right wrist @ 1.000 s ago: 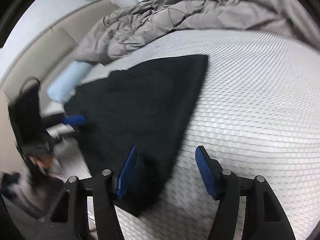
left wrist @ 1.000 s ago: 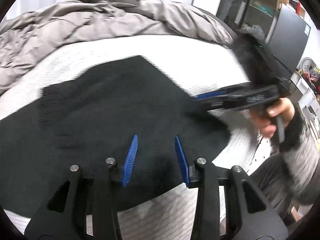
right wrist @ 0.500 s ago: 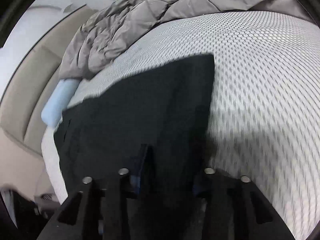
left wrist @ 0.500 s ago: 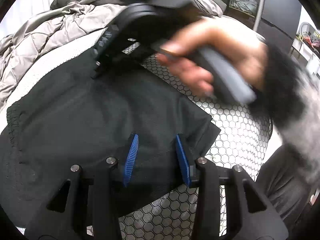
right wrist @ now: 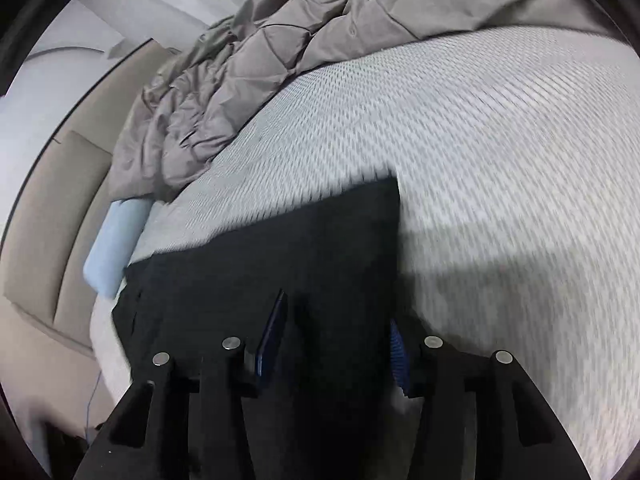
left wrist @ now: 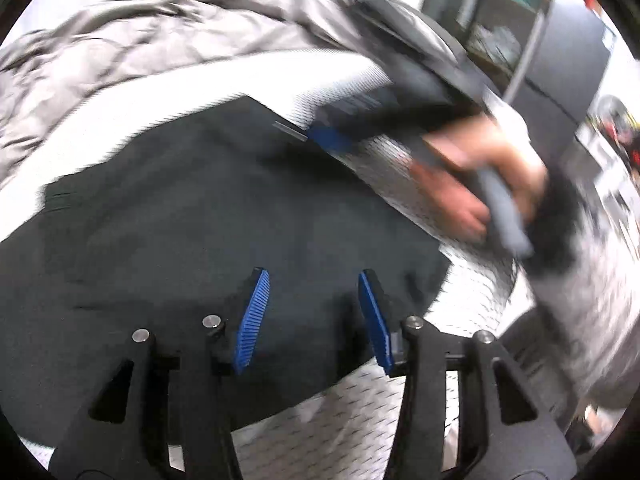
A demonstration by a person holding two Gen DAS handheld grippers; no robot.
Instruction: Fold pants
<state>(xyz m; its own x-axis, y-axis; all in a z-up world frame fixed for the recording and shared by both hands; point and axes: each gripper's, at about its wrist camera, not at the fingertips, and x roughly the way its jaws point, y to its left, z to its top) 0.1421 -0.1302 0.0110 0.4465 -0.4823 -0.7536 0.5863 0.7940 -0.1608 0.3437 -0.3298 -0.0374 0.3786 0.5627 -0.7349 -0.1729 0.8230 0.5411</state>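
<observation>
Jaws: both pairs spread apart, nothing clamped. Left gripper (left wrist: pixel 314 320) poised low over the near part of the black pants (left wrist: pixel 208 232), blue pads (left wrist: pixel 253 320) either side of bare cloth. Right gripper (right wrist: pixel 336 344) over the far corner of the same garment (right wrist: pixel 280 264), right-hand pad at the cloth's edge; contact with the fabric uncertain through motion blur.

Location of pants: flat on the honeycomb-patterned mattress (right wrist: pixel 500 152), already folded to a compact panel, grey quilted duvet (right wrist: pixel 288 40) bunched beyond, pale blue pillow (right wrist: pixel 116 240) near the headboard side.

Risks: snagging of the top layer by an open pad during withdrawal, dragging the fold askew; slack edge by the right gripper prone to flipping back if brushed.

Change from half a second ago: right gripper's shadow less dominant over the garment, blue pads newly visible; left wrist view pulled back, more of the pants and duvet now in sight.
</observation>
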